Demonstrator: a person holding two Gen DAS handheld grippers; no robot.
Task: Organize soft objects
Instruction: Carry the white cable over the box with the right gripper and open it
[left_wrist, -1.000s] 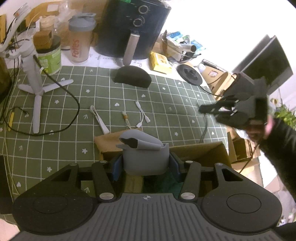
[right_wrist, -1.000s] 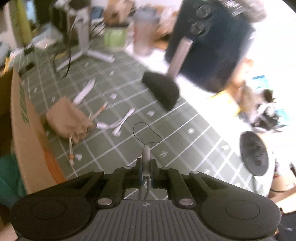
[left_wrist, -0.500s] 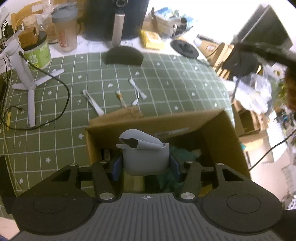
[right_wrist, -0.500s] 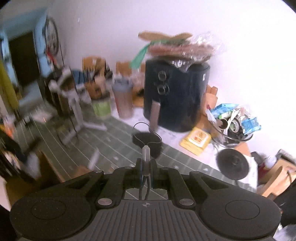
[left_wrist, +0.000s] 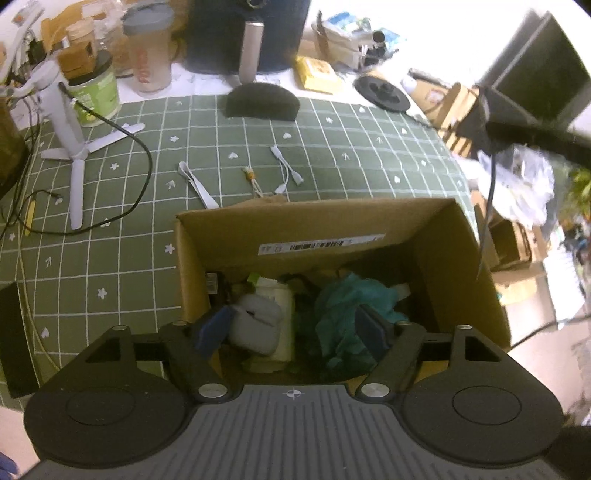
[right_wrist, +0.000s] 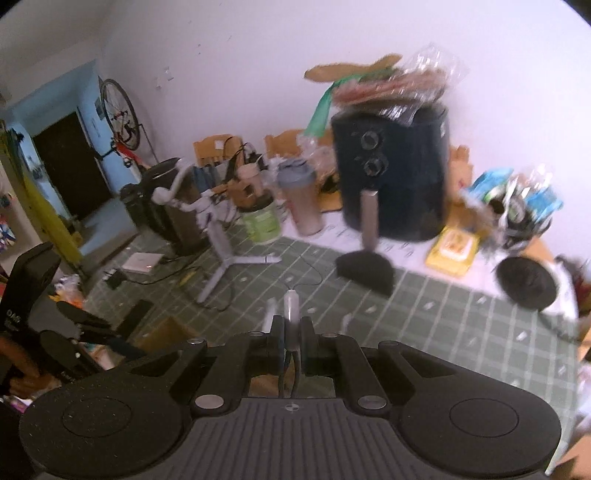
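My left gripper hangs over the open cardboard box, its jaws opening. A grey soft case lies low in the box between them, close by the left blue pad; no pad presses on it. A teal cloth fills the box beside it. My right gripper is shut on a thin dark cable with a pale plug, held high over the green mat. In the left wrist view that cable dangles over the box's right wall.
On the green grid mat lie a black half-round pad, white straps and a white cord. A white tripod, a shaker cup and a dark air fryer stand at the back. A hand holds the left gripper.
The left jaws have spread and the grey case has dropped from them into the box. The right gripper has risen and tilted up, the cable still in it.
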